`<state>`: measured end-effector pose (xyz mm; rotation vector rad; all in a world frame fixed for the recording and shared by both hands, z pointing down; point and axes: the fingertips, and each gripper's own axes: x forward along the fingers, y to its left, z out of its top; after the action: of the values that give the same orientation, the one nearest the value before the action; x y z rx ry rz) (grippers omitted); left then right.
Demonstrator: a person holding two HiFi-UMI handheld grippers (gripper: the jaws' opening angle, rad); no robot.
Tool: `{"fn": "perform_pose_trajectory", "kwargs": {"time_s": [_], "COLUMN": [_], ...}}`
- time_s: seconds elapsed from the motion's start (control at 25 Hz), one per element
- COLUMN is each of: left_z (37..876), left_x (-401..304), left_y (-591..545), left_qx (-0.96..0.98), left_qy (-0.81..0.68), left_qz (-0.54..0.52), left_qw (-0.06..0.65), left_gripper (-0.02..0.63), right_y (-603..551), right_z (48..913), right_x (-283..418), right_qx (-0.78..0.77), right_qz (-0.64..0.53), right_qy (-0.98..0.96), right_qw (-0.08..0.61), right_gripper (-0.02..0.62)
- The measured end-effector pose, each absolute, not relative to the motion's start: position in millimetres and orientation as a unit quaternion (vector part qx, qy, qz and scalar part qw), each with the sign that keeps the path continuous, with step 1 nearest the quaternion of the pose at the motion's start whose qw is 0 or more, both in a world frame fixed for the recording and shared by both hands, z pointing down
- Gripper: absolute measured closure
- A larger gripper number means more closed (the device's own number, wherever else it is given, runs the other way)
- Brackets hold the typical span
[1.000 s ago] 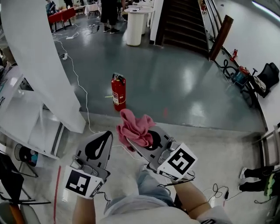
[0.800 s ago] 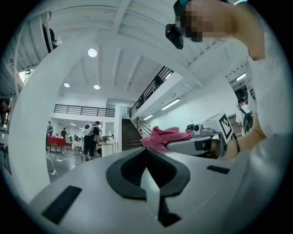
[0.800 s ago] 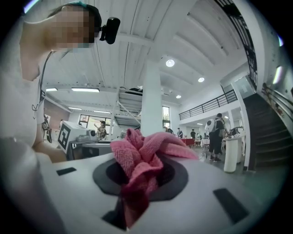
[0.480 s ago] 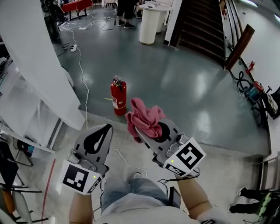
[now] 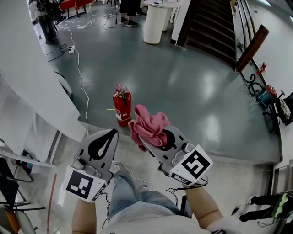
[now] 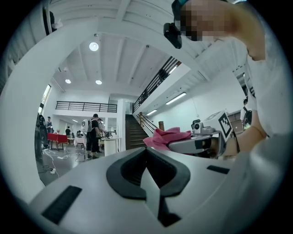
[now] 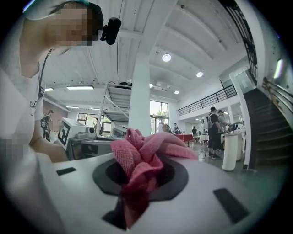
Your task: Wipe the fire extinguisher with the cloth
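The red fire extinguisher (image 5: 122,108) stands upright on the dark grey floor, just beyond a step edge, ahead of both grippers. My right gripper (image 5: 139,138) is shut on a bunched pink cloth (image 5: 147,125), which in the head view hangs just right of the extinguisher's base. In the right gripper view the cloth (image 7: 141,159) bulges up from between the jaws of that gripper (image 7: 137,185). My left gripper (image 5: 111,133) is held level beside it, jaws closed together with nothing in them, also in its own view (image 6: 147,153). Neither gripper touches the extinguisher.
A white slanted panel (image 5: 27,77) rises at the left, and a white cable (image 5: 81,87) runs along the floor past it. Further off are a white round stand (image 5: 154,23), dark stairs (image 5: 208,27) and people's legs (image 5: 128,9). Gear lies by the right wall (image 5: 268,97).
Both grippers have travelled forward with the person. The extinguisher now sits lower and nearer in the head view, close beside the cloth. Both jaws stand unchanged.
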<state>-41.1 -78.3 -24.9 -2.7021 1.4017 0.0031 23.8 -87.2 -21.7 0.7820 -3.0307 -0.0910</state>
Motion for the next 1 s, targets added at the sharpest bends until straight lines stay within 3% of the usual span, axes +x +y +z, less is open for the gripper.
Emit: {"fn": "perform_pose_trajectory", "kwargs": {"time_s": [0.44, 1.0], "left_z": [16.9, 229.8], "left_x": [-86.4, -101.3], "left_y": [-195.8, -278.3], "left_qx": [-0.916, -0.92], "left_qy": [0.397, 0.384], "left_qz": [-0.04, -0.034], "left_qw": [0.04, 0.072], "left_gripper": [0.597, 0.597], "right_y": [-209.6, -287.4], "right_z": [20.0, 254.9], "right_x": [-46.2, -61.3], "right_qx": [0.262, 0.257], "right_qz": [-0.024, -0.074], "right_qy": [-0.965, -0.963], "right_qw": [0.007, 0.029], "right_gripper": [0.503, 0.503]}}
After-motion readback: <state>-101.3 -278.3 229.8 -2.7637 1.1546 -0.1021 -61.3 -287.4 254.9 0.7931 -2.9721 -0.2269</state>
